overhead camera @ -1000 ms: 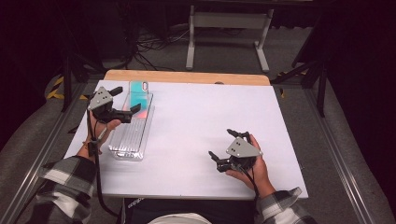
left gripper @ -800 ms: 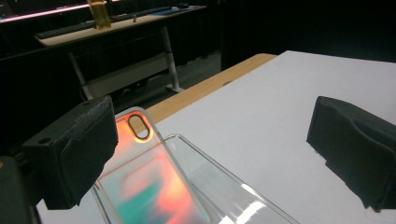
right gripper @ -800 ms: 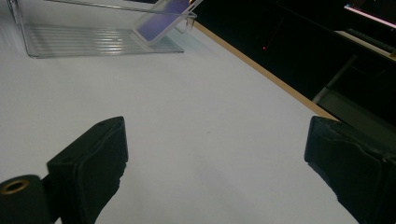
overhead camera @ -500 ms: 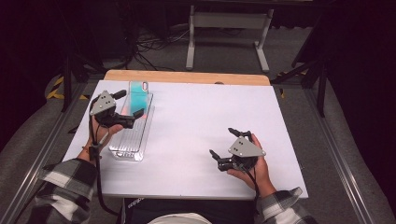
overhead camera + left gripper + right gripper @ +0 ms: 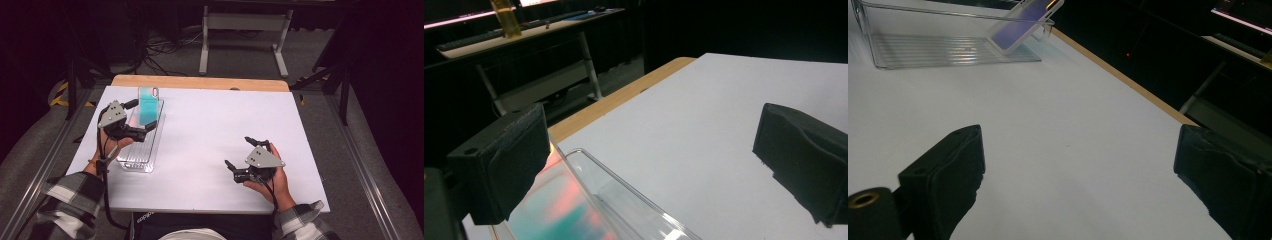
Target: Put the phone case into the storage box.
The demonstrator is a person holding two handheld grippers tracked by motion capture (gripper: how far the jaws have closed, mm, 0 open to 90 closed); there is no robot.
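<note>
The left tool [image 5: 137, 118], at the left of the high view, has its jaws apart astride the near rim of a clear tray [image 5: 135, 159], one pad by the teal phone [image 5: 148, 106] that leans tilted against the tray's far end. The risk I judge is that a closing or sideways nudge tips the phone flat or skids the light tray across the white surface [image 5: 210, 130]. The right tool [image 5: 239, 168], lower right, rests with jaws apart, well clear of both.
</note>
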